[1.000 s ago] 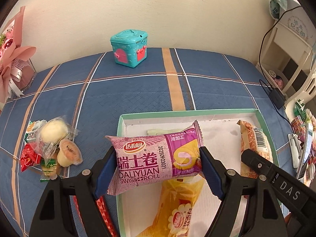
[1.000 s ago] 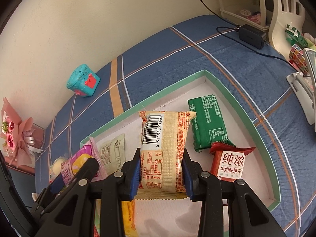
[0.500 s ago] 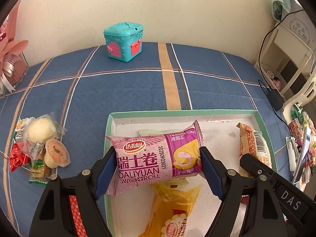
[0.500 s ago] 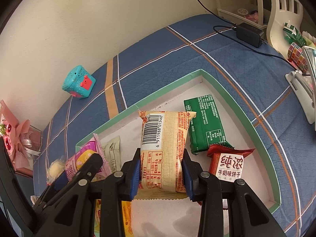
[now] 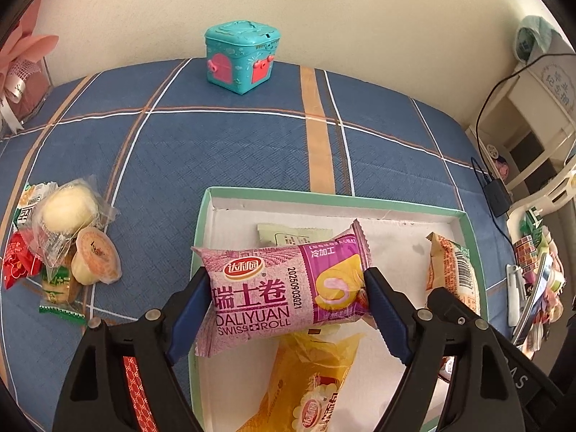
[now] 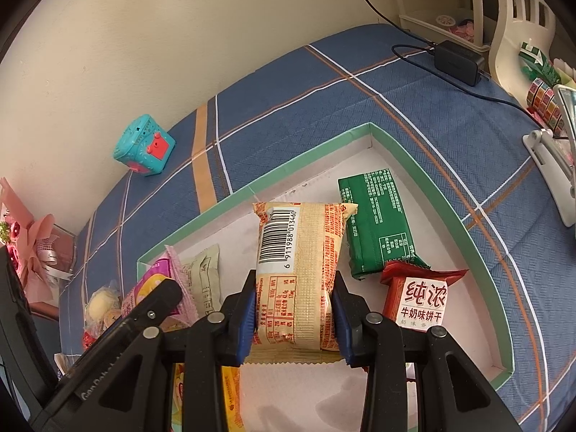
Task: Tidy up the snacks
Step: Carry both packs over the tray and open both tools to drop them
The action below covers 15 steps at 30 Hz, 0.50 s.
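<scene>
Pink Swiss roll packet sits centre frame, pinched at both ends by the left gripper above the green-rimmed tray. Right gripper squeezes a beige barcode snack pack over the same tray, with green packet and red biscuit pack lying right of it. Loose snacks lie at left.

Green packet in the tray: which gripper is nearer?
Right. The right gripper, shut on the orange barcode packet, sits just beside the green packet. The left gripper, holding the pink Swiss roll, is farther across the tray.
</scene>
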Each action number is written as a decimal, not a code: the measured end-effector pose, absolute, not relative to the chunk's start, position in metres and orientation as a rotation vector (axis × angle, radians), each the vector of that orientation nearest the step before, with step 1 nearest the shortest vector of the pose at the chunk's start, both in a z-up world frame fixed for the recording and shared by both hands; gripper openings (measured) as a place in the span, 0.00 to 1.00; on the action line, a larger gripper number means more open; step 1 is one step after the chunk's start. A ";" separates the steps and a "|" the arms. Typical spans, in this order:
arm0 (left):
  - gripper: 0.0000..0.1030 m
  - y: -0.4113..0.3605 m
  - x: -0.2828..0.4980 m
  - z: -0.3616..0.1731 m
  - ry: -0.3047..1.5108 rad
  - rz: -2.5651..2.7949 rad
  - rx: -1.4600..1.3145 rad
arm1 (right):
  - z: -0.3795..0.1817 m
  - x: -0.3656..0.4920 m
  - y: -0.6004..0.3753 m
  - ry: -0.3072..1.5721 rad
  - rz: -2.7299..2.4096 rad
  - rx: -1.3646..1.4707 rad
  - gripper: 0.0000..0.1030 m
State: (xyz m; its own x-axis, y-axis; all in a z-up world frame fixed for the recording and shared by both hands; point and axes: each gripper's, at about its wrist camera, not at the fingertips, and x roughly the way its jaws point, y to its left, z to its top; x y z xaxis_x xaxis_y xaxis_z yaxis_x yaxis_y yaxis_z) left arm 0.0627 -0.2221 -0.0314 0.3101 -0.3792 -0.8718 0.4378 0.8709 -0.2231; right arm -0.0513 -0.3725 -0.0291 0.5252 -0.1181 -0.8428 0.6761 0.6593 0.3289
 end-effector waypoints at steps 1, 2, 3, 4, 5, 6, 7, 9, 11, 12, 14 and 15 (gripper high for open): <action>0.83 -0.221 0.063 -0.031 1.136 -0.539 0.054 | -0.029 -0.051 -0.372 0.900 -0.526 0.708 0.39; 0.84 -0.221 0.064 -0.030 1.138 -0.537 0.050 | -0.030 -0.050 -0.372 0.901 -0.525 0.706 0.39; 0.85 -0.220 0.064 -0.029 1.138 -0.535 0.045 | -0.030 -0.050 -0.372 0.902 -0.525 0.705 0.39; 0.85 -0.219 0.065 -0.028 1.136 -0.535 0.042 | -0.030 -0.049 -0.371 0.904 -0.525 0.703 0.39; 0.85 -0.219 0.065 -0.028 1.135 -0.534 0.042 | -0.031 -0.049 -0.371 0.905 -0.526 0.703 0.39; 0.86 -0.219 0.064 -0.027 1.133 -0.533 0.045 | -0.032 -0.048 -0.371 0.907 -0.526 0.703 0.39; 0.90 -0.219 0.064 -0.026 1.132 -0.534 0.045 | -0.032 -0.048 -0.371 0.909 -0.525 0.702 0.39; 0.90 -0.218 0.064 -0.025 1.130 -0.536 0.041 | -0.033 -0.047 -0.370 0.911 -0.525 0.701 0.39; 0.90 -0.217 0.065 -0.024 1.131 -0.533 0.036 | -0.033 -0.046 -0.370 0.913 -0.525 0.697 0.39; 0.91 -0.216 0.065 -0.023 1.131 -0.530 0.034 | -0.034 -0.045 -0.369 0.914 -0.525 0.695 0.39; 0.92 -0.214 0.065 -0.021 1.131 -0.517 0.034 | -0.035 -0.043 -0.368 0.919 -0.526 0.693 0.39; 0.93 -0.213 0.065 -0.021 1.132 -0.509 0.036 | -0.036 -0.042 -0.368 0.921 -0.526 0.692 0.39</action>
State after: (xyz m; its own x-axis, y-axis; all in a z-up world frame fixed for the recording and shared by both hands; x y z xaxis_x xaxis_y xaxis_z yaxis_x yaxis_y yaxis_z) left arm 0.0652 -0.2131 -0.0207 0.3237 -0.3699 -0.8708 0.4052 0.8859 -0.2257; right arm -0.0425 -0.3681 -0.0357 0.5091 -0.1181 -0.8526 0.6742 0.6705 0.3097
